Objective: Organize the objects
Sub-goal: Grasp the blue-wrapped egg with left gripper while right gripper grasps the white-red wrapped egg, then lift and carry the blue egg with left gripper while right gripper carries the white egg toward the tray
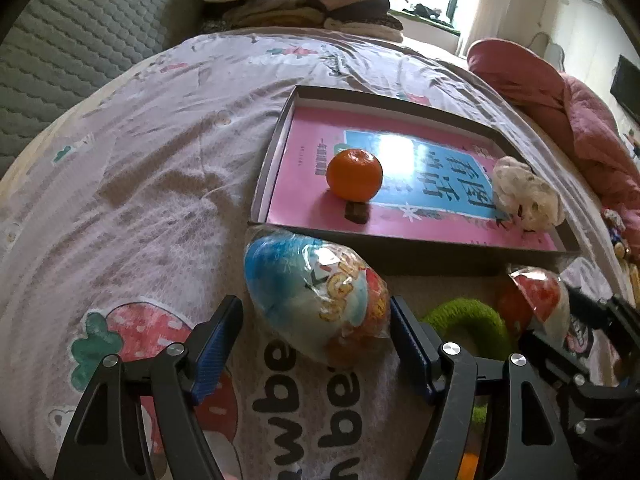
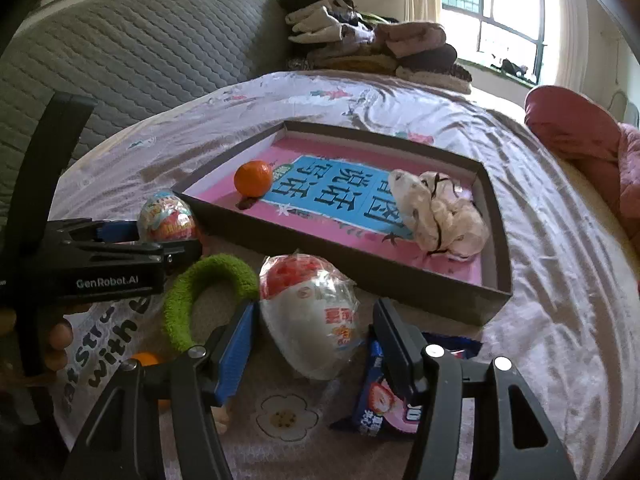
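Both grippers spread wide: left gripper [image 1: 316, 344] straddles blue toy egg [image 1: 316, 300], right gripper [image 2: 314, 344] straddles red-white egg [image 2: 310, 316], both on bedsheet [image 1: 140, 184] just near of box tray [image 2: 400, 276] w/ tangerine [image 2: 253, 178].

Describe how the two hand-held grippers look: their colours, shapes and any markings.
Both are matte black plastic frames with triangular cut-outs and round silver pivot bolts. Each finger carries a flat blue ribbed pad. The left gripper shows white "GenRobot.AI" lettering on its side; the right gripper has the same build. No cables show. A bare fingertip holds the left handle; no sleeve is visible.
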The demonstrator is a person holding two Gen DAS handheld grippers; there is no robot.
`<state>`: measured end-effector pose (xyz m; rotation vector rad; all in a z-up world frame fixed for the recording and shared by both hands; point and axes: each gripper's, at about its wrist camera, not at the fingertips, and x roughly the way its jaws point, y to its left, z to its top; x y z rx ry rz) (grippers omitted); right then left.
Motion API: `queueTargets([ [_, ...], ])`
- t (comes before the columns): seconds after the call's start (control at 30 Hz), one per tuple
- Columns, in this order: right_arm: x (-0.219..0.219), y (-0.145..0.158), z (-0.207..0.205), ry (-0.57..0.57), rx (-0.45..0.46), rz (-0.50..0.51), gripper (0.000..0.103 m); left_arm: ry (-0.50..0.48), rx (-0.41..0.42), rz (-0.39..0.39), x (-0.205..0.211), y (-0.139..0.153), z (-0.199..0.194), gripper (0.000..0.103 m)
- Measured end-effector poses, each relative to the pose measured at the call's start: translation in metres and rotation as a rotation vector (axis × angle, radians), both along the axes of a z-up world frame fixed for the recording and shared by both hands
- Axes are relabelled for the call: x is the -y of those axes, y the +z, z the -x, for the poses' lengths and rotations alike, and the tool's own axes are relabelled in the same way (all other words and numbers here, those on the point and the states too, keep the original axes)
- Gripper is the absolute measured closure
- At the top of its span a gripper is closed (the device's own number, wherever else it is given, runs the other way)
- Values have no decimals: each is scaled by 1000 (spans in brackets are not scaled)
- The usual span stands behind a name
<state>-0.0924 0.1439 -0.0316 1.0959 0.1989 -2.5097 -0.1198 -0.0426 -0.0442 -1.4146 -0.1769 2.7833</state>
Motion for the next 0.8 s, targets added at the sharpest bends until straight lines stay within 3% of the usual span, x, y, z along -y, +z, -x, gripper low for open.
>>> queueTargets([
  [0.2, 0, -2, 2, 15, 9, 28, 48, -9, -3, -48, 4, -2, 5, 29],
  [0.33, -1, -3, 1, 16, 14, 45, 52, -18, 1, -62, 3, -4, 6, 38],
  [0.8, -7, 9, -7, 2, -33, 58, 52, -60, -67, -27, -8, 12, -9, 41],
])
